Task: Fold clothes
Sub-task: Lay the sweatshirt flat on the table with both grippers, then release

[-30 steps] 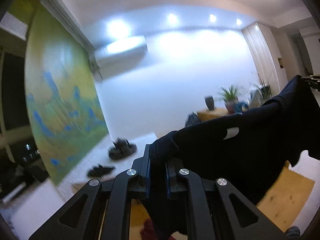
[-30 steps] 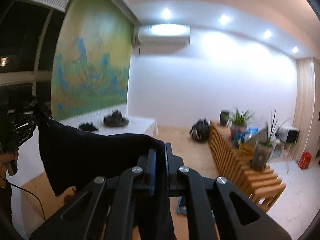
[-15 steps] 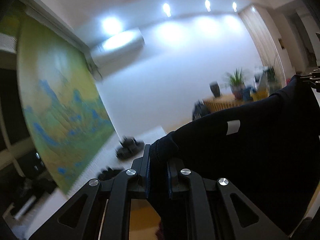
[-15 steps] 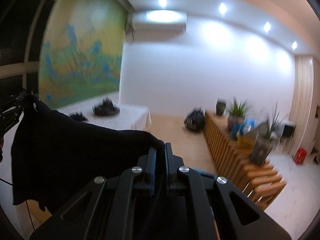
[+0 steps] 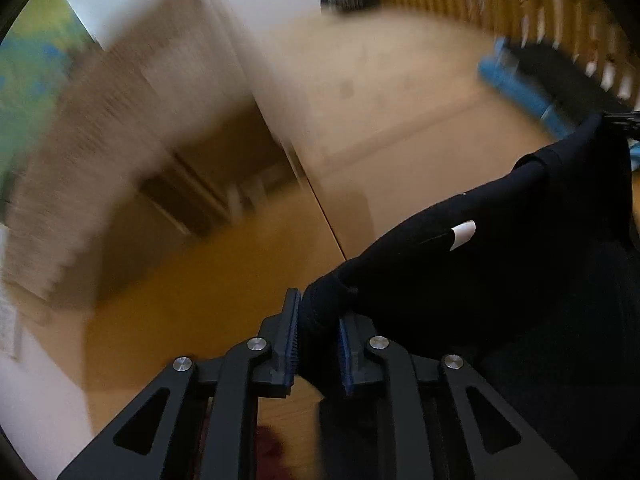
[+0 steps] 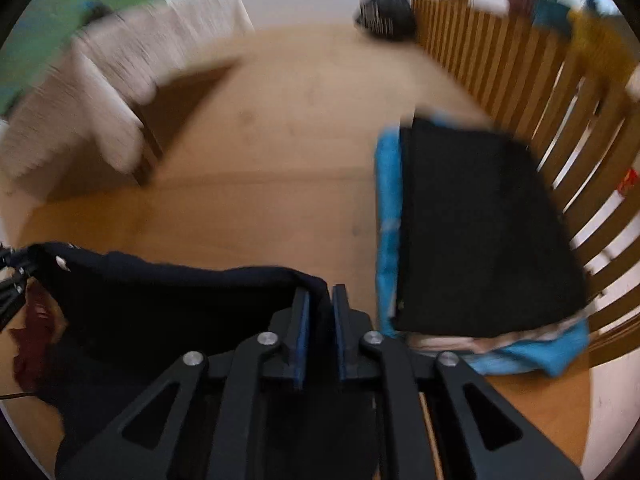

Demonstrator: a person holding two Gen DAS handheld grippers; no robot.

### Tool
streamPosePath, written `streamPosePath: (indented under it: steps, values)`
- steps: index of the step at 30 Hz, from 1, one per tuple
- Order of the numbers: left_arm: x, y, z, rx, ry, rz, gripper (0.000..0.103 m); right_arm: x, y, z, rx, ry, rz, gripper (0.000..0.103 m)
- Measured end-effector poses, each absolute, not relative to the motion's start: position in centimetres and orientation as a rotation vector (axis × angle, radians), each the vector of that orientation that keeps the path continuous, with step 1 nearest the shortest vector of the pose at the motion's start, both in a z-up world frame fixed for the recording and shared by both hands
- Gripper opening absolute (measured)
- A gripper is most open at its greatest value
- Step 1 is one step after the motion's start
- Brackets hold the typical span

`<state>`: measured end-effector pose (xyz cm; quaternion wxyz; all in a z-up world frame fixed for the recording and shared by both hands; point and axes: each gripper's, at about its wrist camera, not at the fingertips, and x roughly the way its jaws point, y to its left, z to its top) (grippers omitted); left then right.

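Both views swung down from wall to wooden floor, left claw and right claw clamped on dark garment.

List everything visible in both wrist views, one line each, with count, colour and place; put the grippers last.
Dark navy fabric garment: one, navy, stretched in the air between the two grippers.
White tag: one, white, on the garment near its upper edge.
Folded black cloth: one, black, on top of a stack on the floor, right wrist view.
Blue cloth: one, blue, under the black one in that stack.
Wooden slatted divider: one, orange-brown, right of the stack.
Light wooden floor: one, tan, below everything.
Dark red item: one, blurred, lower left behind the garment.
Left gripper: one, black, shut on the garment's corner.
Right gripper: one, black, shut on the other corner.
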<state>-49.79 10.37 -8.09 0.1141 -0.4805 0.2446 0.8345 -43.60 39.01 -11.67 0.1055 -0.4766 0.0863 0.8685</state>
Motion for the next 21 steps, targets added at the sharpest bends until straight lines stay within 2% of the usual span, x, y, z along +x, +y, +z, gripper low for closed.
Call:
streamPosePath:
  steps: [2, 4, 5, 7, 9, 11, 13, 15, 18, 21]
  values:
    - [-50.6, 10.0, -9.3, -1.444, 0.711, 2.432, 0.021, -44.2, 39.5, -12.9, -1.429, 0.241, 2.512, 0.017]
    - [-49.9, 8.9, -7.9, -1.414, 0.713, 2.453, 0.030, -43.6, 40.0, -12.2, -1.393, 0.185, 2.498, 0.021]
    - [-49.5, 8.4, -7.1, -1.394, 0.714, 2.465, 0.036, -43.0, 40.2, -11.5, -1.365, 0.165, 2.500, 0.028]
    - [-48.6, 7.2, -5.4, -1.356, 0.716, 2.488, 0.041, -41.3, 40.5, -9.8, -1.326, 0.176, 2.520, 0.042]
    - [-47.8, 6.1, -3.7, -1.317, 0.717, 2.512, 0.043, -39.4, 40.2, -8.4, -1.321, 0.199, 2.563, 0.043]
    - [-46.6, 5.1, -2.1, -1.267, 0.723, 2.527, 0.049, -36.9, 38.2, -7.9, -1.389, 0.227, 2.661, 0.043]
    - [-45.4, 4.2, -1.8, -1.280, 0.667, 2.504, 0.049, -34.8, 35.3, -9.3, -1.493, 0.192, 2.724, 0.043]
    - [-44.5, 3.8, -2.7, -1.323, 0.621, 2.437, 0.049, -33.5, 33.0, -11.6, -1.599, 0.135, 2.701, 0.042]
    - [-41.2, 4.1, -5.9, -1.379, 0.665, 2.323, 0.049, -32.7, 31.2, -15.4, -1.697, 0.067, 2.633, 0.033]
    - [-38.0, 3.6, -8.9, -1.434, 0.620, 2.220, 0.049, -32.3, 31.4, -17.0, -1.709, 0.095, 2.606, 0.031]
